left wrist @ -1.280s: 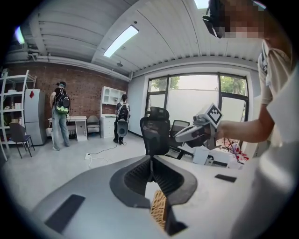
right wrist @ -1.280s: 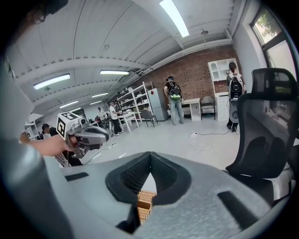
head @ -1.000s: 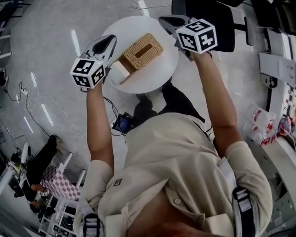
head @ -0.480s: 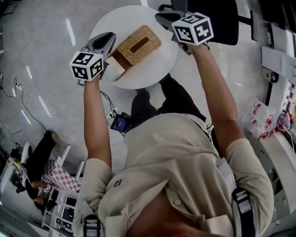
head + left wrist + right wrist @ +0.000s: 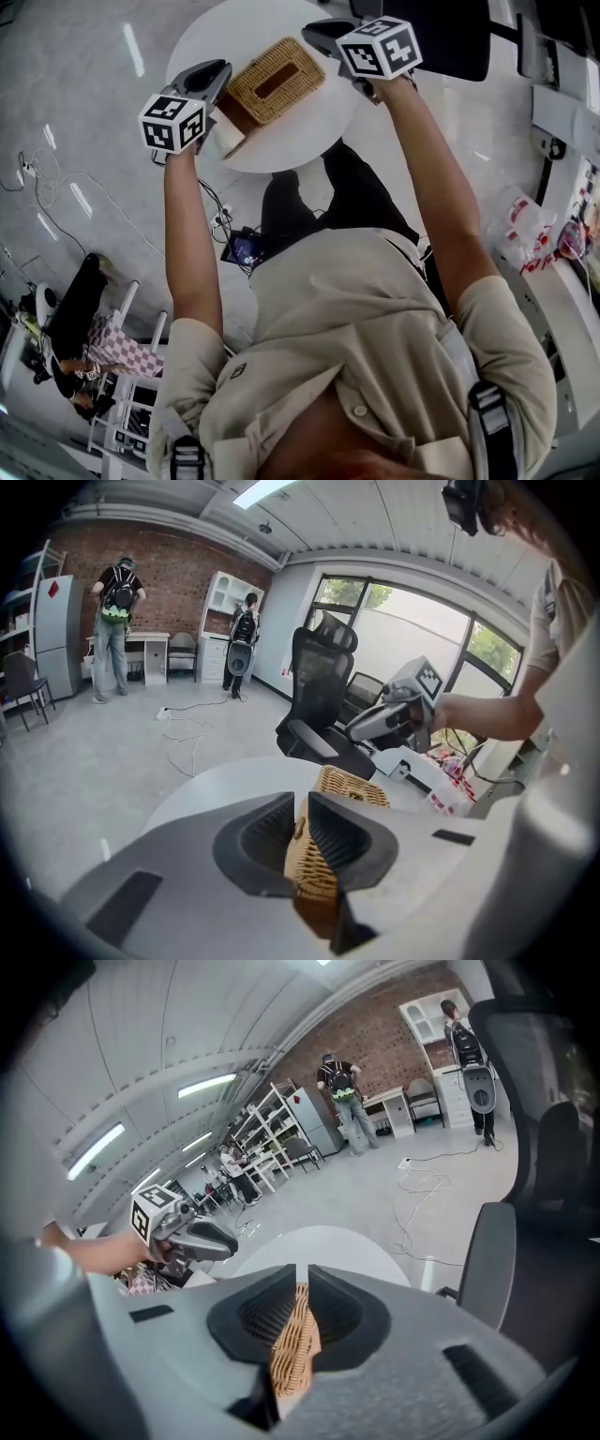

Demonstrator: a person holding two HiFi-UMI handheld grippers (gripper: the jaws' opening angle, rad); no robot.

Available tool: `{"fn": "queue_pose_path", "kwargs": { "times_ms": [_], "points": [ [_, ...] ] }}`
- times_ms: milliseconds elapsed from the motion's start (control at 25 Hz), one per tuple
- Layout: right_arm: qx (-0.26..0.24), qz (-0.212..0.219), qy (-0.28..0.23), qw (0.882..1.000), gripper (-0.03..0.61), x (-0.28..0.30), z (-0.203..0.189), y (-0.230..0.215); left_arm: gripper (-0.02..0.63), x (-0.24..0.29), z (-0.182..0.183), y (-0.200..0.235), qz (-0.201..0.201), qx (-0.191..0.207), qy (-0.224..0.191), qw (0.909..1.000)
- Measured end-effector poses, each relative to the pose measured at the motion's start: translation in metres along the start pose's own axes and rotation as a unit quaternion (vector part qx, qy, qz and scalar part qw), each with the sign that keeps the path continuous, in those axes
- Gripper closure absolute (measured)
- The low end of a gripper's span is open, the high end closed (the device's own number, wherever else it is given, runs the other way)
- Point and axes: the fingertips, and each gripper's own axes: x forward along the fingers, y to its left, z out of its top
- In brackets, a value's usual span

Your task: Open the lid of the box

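Observation:
A woven wicker lid (image 5: 275, 80) with a slot in its top is held over the round white table (image 5: 309, 122). Its base (image 5: 230, 131), brown outside and pale inside, shows under the lid's left end. My left gripper (image 5: 217, 70) is shut on the lid's left edge, and wicker (image 5: 305, 874) fills the gap between its pads. My right gripper (image 5: 314, 33) is at the lid's far right end. Its jaws are opening, with the wicker edge (image 5: 292, 1354) still between the pads and touching them.
A black office chair (image 5: 441, 37) stands just beyond the table on the right. Cables (image 5: 183, 728) lie on the grey floor. People stand far off by the brick wall (image 5: 117, 602). White racks and clutter (image 5: 553, 244) line the right side.
Both grippers and the lid have shifted up and slightly left in the head view. The lid now sits a little farther from the base under it.

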Motion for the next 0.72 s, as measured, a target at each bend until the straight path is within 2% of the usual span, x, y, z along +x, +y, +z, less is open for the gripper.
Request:
{"fn": "queue_pose_path", "kwargs": {
  "times_ms": [240, 440, 720],
  "points": [
    [0.016, 0.011, 0.023, 1.0, 0.52, 0.011, -0.024, -0.007, 0.592, 0.015, -0.014, -0.005, -0.006, -0.005, 0.011, 0.9999],
    [0.032, 0.022, 0.044, 0.998, 0.492, 0.029, -0.035, -0.017, 0.535, 0.025, -0.015, 0.002, -0.019, -0.011, 0.022, 0.9995],
    [0.059, 0.052, 0.069, 0.995, 0.456, 0.05, -0.047, -0.014, 0.506, 0.027, -0.017, 0.01, -0.032, -0.006, 0.036, 0.9988]
  ]
}}
